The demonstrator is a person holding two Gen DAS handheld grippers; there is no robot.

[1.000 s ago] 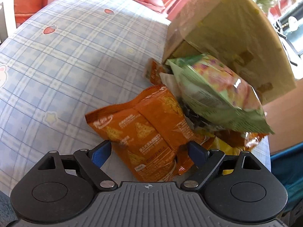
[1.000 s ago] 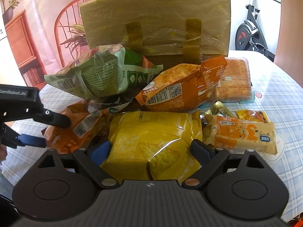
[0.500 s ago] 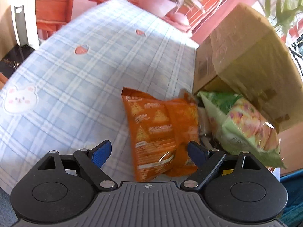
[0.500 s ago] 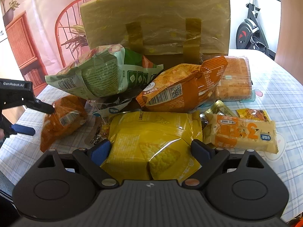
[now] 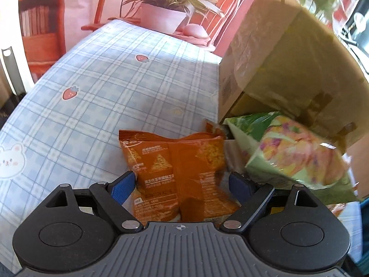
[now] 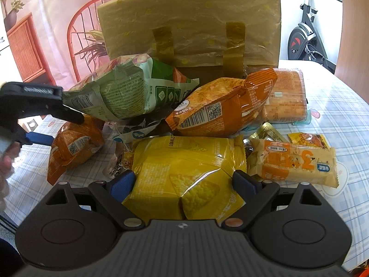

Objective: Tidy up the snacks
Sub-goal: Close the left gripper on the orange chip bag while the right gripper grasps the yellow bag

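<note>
My left gripper is open, its blue fingers either side of an orange chip bag lying on the checked tablecloth; I cannot tell if they touch it. That bag and the left gripper also show in the right wrist view. My right gripper is open around a yellow chip bag. A green bag and another orange bag are heaped before a cardboard box. The green bag and box show in the left wrist view.
A cracker pack, small sachets and a boxed orange snack lie to the right. A potted plant and a red chair stand beyond the table edge. An exercise bike is at the back right.
My left gripper swung left and back toward the heap; the orange bag between its fingers turned from slanted to square-on. My right gripper and the yellow bag have not moved.
</note>
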